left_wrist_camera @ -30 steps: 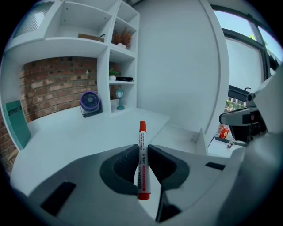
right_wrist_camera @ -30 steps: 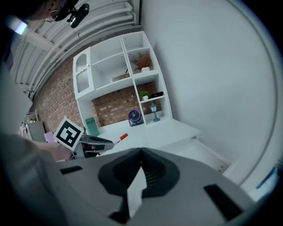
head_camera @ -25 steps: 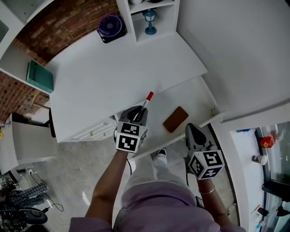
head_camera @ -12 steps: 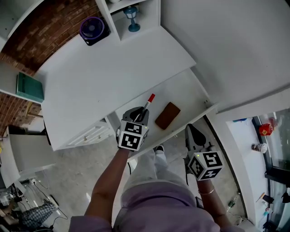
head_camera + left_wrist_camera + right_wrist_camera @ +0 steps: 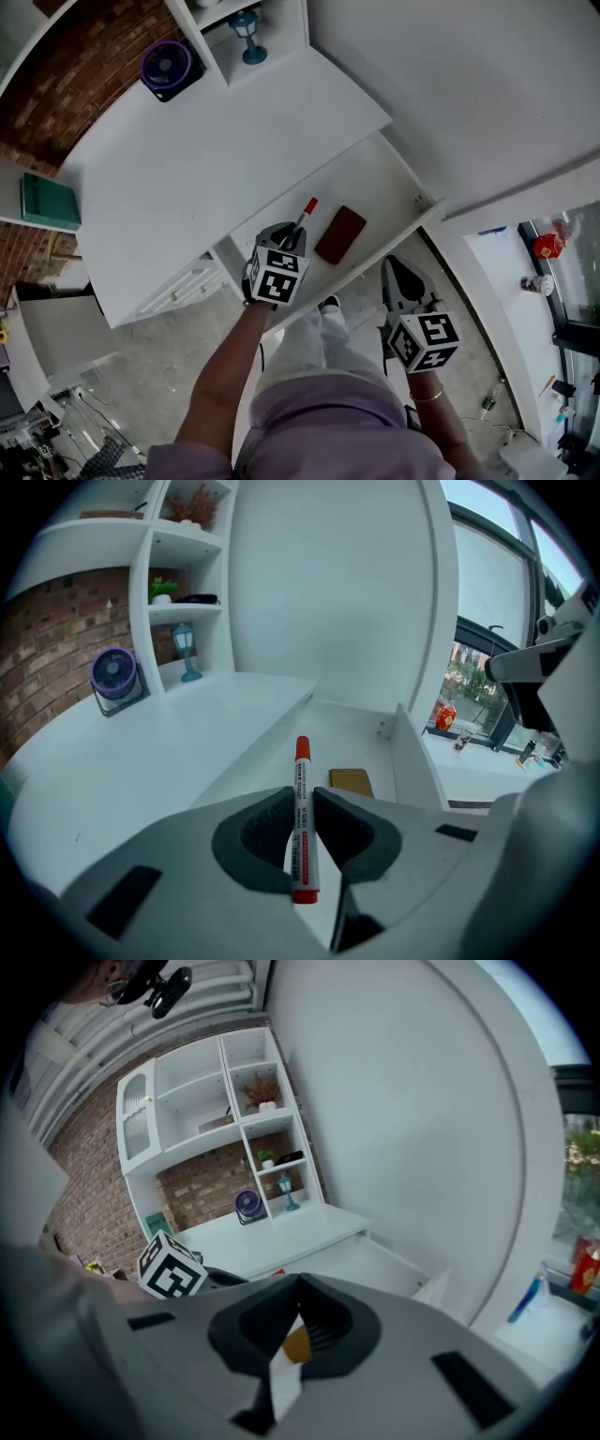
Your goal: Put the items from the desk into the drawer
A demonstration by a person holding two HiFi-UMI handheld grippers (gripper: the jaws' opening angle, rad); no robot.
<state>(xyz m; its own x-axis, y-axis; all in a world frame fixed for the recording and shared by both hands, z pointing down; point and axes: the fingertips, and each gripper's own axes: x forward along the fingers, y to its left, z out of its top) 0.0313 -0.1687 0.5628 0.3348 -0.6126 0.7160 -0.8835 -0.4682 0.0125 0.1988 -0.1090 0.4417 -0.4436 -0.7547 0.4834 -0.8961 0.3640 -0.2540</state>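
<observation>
**A:** Step in hand?

**B:** Placing, by my reading. The left gripper is clenched on a white marker with a red cap. It hangs cap forward over the near left part of the open white drawer. As far as I can judge, the marker is not yet set down. A flat brown rectangular case lies on the drawer floor just right of it.

**A:** What does the next move call for?

**B:** Lower until the barrel is close to the drawer floor, keep it left of the case, then part the jaws. The barrel is round, so released from a height it may roll. Beyond that, the white bench looks nearly bare. Only a small purple fan stands at its back.

**A:** Right gripper?

**B:** Closed on nothing, held in front of the drawer's front edge.

**A:** View differences?

**B:** The left gripper view shows the pads squeezing the barrel, with the capped end sticking out ahead. The head view hides that grip under the gripper's cube. Only the head view places both grippers against the drawer. The right gripper view shows its jaw tips meeting, with a sliver of brown visible through the gap behind them.
</observation>
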